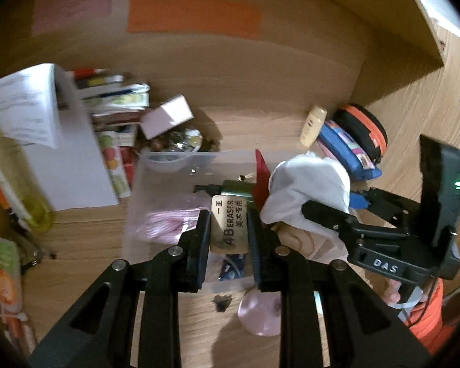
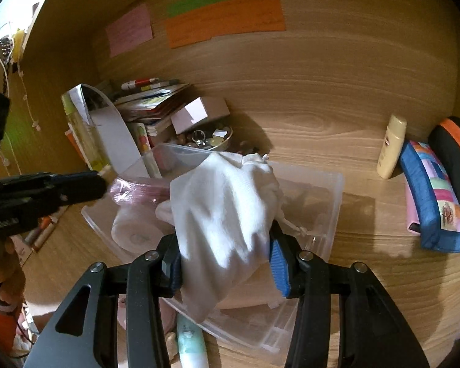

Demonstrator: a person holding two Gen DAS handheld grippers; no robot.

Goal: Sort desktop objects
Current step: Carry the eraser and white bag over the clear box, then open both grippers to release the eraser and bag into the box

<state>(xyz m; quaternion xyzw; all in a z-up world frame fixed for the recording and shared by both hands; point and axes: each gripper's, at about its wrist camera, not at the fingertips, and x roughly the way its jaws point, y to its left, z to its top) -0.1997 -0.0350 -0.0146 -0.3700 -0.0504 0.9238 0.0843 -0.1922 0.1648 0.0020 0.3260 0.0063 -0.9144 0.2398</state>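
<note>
My left gripper (image 1: 227, 230) is clamped on the eraser (image 1: 229, 225) — a flat 4B block, pads on its two long edges, held above the clear bin (image 1: 168, 165). It's light and stiff with a rubbery surface, so I judge slip unlikely; the edge grip is the right place (its flat faces are wider than needed).

My right gripper (image 2: 225, 256) is closed on the white cloth pouch (image 2: 227, 202), also over the clear bin. It's soft, limp and light — it bulges past the pads and sags below them. Its drawstring neck points away from me, so I've got it by the body, not the neck. My guess is it could creep out of the pads if swung; a bite nearer the cinched neck would hold better.

Further right, the cream bottle (image 2: 392, 147) stands by the blue pencil case (image 2: 435, 202), well apart from the bin.
</note>
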